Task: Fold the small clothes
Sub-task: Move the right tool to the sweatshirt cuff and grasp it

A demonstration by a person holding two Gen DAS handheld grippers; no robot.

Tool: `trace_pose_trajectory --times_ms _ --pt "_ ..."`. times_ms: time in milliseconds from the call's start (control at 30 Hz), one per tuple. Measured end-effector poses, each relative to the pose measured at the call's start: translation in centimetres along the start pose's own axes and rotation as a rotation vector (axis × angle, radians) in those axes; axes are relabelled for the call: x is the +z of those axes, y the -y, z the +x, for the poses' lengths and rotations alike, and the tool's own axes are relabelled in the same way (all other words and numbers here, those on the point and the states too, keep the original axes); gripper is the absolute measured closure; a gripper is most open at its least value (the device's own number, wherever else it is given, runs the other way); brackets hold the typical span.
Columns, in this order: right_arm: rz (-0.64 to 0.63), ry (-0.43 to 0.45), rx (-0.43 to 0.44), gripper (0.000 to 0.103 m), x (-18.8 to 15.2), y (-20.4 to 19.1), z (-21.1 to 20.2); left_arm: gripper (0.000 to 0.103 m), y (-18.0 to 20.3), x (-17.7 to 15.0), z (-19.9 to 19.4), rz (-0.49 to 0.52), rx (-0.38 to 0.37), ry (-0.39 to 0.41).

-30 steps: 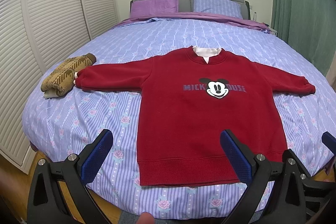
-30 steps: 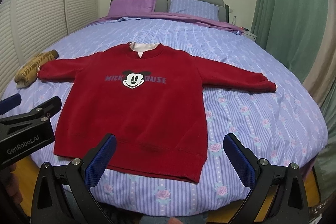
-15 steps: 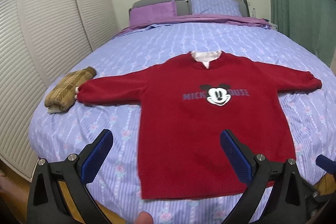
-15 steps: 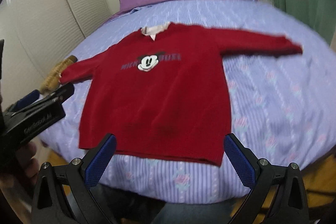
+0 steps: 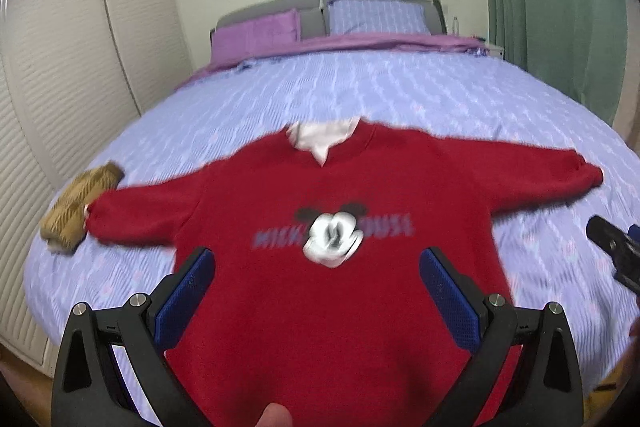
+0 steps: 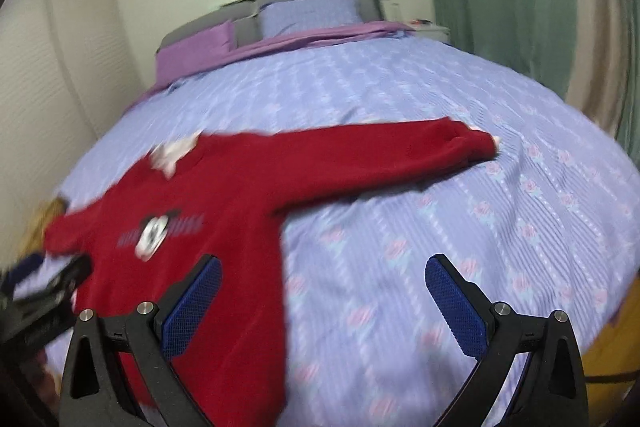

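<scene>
Red sweatshirt (image 5: 340, 307), flat and face up on the bed (image 5: 400, 95), sleeves spread; left gripper (image 5: 316, 297) and right gripper (image 6: 322, 303) both hang wide apart and empty above it; step judged approach, next a pinch on a sleeve or hem

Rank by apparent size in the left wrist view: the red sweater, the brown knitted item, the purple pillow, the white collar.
1. red sweater, by far the largest.
2. purple pillow and brown knitted item: these look alike, and the pillow lies farther away, so I do not rank them.
3. white collar, the smallest.
</scene>
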State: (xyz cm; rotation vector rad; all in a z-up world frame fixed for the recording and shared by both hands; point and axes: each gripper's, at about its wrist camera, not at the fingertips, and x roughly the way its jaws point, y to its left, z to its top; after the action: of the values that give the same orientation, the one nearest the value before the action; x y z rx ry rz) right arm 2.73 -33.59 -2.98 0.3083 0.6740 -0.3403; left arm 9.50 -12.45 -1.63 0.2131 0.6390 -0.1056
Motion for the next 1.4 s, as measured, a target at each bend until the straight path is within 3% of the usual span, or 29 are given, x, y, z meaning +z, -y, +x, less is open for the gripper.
trace_pose_trajectory --times_ms 100,233,400,667,833,1033,1100,1167,1200,1267,1400 --pt "-0.019 0.018 -0.062 0.0 2.1 2.1 3.3 0.0 2.9 1.6 1.6 0.023 -0.025 0.035" --pt "0.047 -0.005 -0.042 0.0 4.8 5.6 7.3 0.0 6.6 3.3 4.5 0.077 -0.054 0.036" --pt "0.041 -0.029 -0.043 0.0 6.2 8.1 11.6 0.0 9.9 4.4 7.5 0.119 -0.072 0.027" --pt "0.268 -0.031 0.164 0.0 5.9 12.8 15.9 0.0 12.0 5.1 10.0 0.138 -0.081 0.03" --pt "0.321 0.004 0.246 0.0 6.4 13.2 17.0 0.0 12.9 5.2 11.2 0.146 -0.078 0.031" --pt "0.378 0.016 0.282 0.001 7.1 14.0 18.4 0.0 12.9 5.0 11.4 0.148 -0.076 0.033" --pt "0.413 0.014 0.273 0.015 6.9 14.5 18.5 0.0 13.0 4.9 11.5 0.155 -0.066 0.039" --pt "0.476 0.007 0.252 0.061 6.4 15.7 18.7 0.0 13.1 4.9 11.6 0.159 -0.068 0.035" --pt "0.532 -0.008 0.253 0.072 5.9 16.9 19.0 0.0 13.1 4.8 11.7 0.159 -0.07 0.032" --pt "0.558 -0.008 0.286 0.081 5.6 17.6 19.2 0.0 12.9 4.8 11.8 0.155 -0.069 0.028" --pt "0.433 0.03 0.185 0.084 6.6 15.1 18.3 0.0 12.6 4.7 12.3 0.14 -0.079 0.011"
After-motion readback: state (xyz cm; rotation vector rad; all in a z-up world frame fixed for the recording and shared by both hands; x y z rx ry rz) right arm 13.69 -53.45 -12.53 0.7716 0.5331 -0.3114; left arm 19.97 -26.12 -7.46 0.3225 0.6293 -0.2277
